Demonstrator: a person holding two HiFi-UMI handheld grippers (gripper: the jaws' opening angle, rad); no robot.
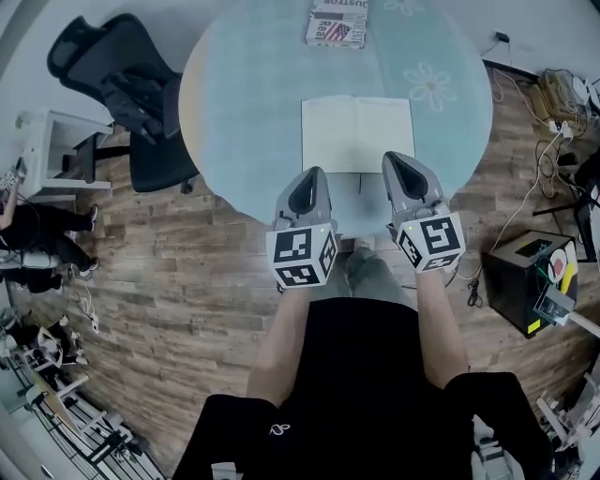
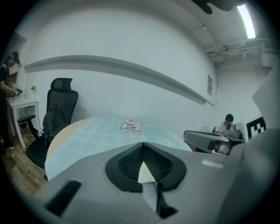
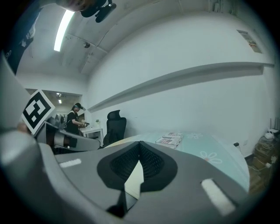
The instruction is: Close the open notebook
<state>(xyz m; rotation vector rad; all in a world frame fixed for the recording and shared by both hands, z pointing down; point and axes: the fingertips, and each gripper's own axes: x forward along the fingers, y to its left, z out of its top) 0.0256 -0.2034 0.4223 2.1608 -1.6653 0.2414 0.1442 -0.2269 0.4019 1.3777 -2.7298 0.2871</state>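
Open notebook [image 1: 357, 134] at upper centre of the head view, flat on the round light-blue table [image 1: 244, 103], white pages up, close to the table's lower edge. Just below it, left gripper [image 1: 312, 174] and right gripper [image 1: 401, 159] side by side, tips overlapping the notebook's lower edge in the picture, contact not possible to tell, jaws of both pressed together with nothing between. Higher on the table a printed booklet [image 1: 337, 22]; at upper left, beside the table, a black office chair [image 1: 131, 89].

I take this for an office or lab: a swivel chair [image 1: 141, 94] by a round table [image 1: 244, 94], a white desk [image 1: 52, 127], cables [image 1: 548, 98] on the wood floor [image 1: 187, 262], and a strip light [image 2: 246, 21] overhead.
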